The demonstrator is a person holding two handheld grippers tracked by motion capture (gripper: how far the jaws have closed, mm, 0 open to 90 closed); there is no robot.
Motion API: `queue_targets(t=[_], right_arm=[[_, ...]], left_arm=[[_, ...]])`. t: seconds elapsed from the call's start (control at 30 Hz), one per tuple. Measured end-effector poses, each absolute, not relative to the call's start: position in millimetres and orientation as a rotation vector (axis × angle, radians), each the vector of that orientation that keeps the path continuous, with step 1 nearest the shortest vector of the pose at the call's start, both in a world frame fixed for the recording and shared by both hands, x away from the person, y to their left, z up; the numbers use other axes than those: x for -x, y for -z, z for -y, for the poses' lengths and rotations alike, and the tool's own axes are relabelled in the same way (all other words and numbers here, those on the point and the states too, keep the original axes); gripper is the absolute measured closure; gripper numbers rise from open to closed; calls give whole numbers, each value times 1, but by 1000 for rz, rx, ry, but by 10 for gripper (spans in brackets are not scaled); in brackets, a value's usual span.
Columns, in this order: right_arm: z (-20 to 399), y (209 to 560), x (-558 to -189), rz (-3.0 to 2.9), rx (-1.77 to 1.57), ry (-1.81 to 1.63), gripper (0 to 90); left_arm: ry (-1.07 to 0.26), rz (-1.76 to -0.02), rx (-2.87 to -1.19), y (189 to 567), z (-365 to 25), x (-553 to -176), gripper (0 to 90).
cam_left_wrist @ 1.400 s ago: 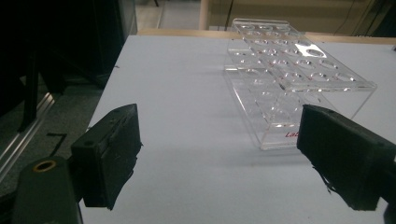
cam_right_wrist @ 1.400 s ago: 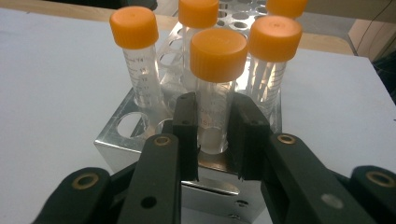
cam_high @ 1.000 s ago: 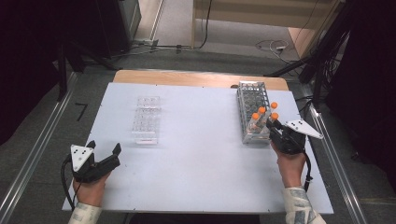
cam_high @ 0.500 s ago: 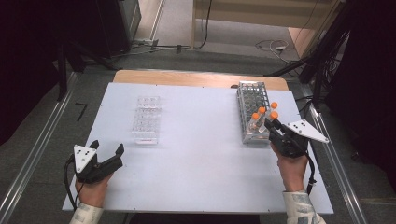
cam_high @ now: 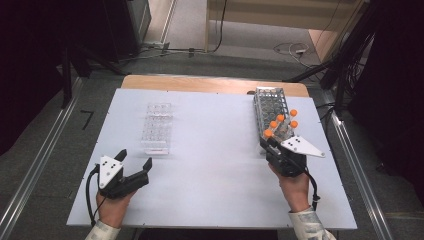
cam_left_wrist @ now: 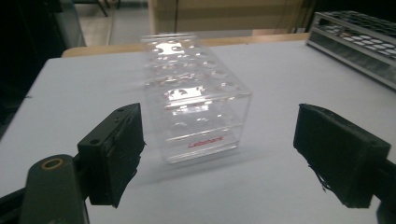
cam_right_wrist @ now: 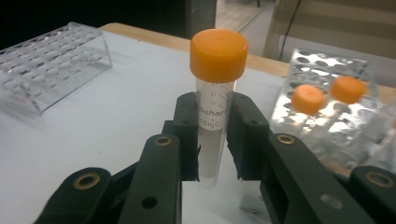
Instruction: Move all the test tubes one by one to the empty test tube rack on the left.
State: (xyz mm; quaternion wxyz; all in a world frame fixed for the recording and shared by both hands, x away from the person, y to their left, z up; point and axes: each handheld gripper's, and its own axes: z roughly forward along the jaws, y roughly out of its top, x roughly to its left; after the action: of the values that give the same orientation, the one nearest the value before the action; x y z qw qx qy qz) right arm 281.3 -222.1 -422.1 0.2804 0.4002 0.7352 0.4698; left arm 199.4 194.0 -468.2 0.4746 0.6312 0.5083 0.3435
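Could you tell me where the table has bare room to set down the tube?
Broad bare table lies between the clear rack and the metal rack, and along the near edge between both grippers. It is crowded at the metal rack, by the orange-capped tubes.

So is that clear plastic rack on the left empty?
Empty: the clear rack shows bare holes, no tubes; orange-capped ones stand in the metal rack.

high view: table (cam_high: 215, 165) is seen from above, facing forward | left gripper view: clear rack (cam_left_wrist: 196, 107) is viewed closely, low over the table | right gripper view: capped tube (cam_right_wrist: 215, 100) is seen very near | shared: clear rack (cam_right_wrist: 46, 60)
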Motion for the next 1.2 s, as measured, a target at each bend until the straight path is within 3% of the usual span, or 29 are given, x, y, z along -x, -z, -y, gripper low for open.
queue_targets(t=[0.43, 0.8, 1.2], right_arm=[[172, 441, -274, -2135, -963, -1267, 720], [137, 451, -265, -2234, -878, -1283, 720], [115, 458, -256, -2308, -815, -1305, 720]], left_arm=[[-733, -1097, -1622, 458, -138, -214, 210], [-607, -940, -1657, 439, -95, -220, 317], [-535, -876, -1710, 443, -78, -226, 450]])
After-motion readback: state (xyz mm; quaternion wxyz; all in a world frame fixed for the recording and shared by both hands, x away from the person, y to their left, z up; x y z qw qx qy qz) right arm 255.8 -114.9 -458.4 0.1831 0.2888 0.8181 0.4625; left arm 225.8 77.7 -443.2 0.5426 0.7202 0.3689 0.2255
